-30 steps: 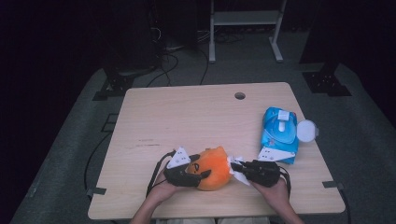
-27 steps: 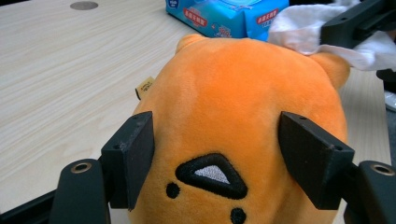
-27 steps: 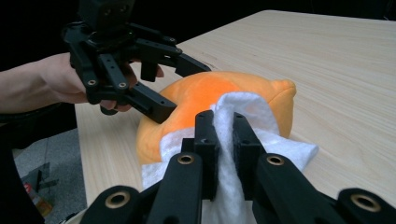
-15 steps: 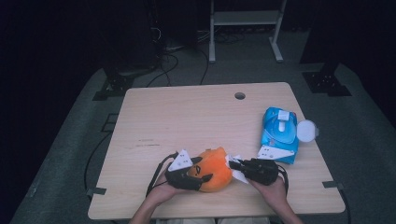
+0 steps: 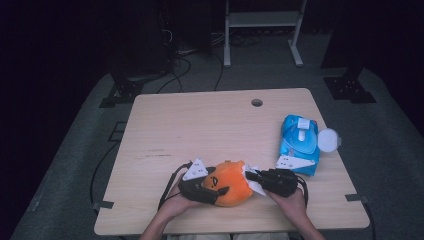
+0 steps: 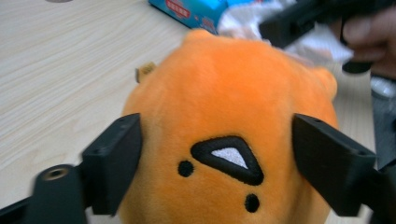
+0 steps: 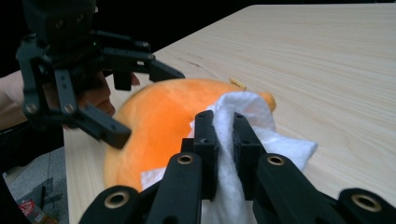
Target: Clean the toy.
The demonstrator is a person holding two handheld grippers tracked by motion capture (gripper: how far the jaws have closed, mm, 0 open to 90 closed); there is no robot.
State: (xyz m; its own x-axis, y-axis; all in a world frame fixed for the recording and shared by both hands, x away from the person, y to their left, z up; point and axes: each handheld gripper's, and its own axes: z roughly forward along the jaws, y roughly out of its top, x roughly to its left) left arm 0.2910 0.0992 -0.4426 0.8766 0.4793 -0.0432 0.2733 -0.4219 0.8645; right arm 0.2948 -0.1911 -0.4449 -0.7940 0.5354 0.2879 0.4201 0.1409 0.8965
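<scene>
An orange plush toy (image 5: 232,187) with a black embroidered face (image 6: 224,116) lies near the table's front edge. My left gripper (image 5: 212,189) clasps it, with one black jaw pressed on each side (image 6: 217,158). My right gripper (image 7: 225,126) is shut on a white wipe (image 7: 266,140) and holds it against the plush's right side (image 7: 154,126). In the high view the right gripper (image 5: 252,176) and the wipe (image 5: 256,184) touch the toy from the right. The left gripper view has the wipe (image 6: 322,44) behind the plush.
A blue wipe pack (image 5: 298,142) with an open white lid (image 5: 328,140) lies at the right edge of the wooden table (image 5: 200,125); its corner shows again (image 6: 196,9). A cable hole (image 5: 257,102) sits at the back. Dark floor and stands surround the table.
Almost nothing: both grippers and the plush stay at the front edge, with only a slight shift of the left gripper on the toy.
</scene>
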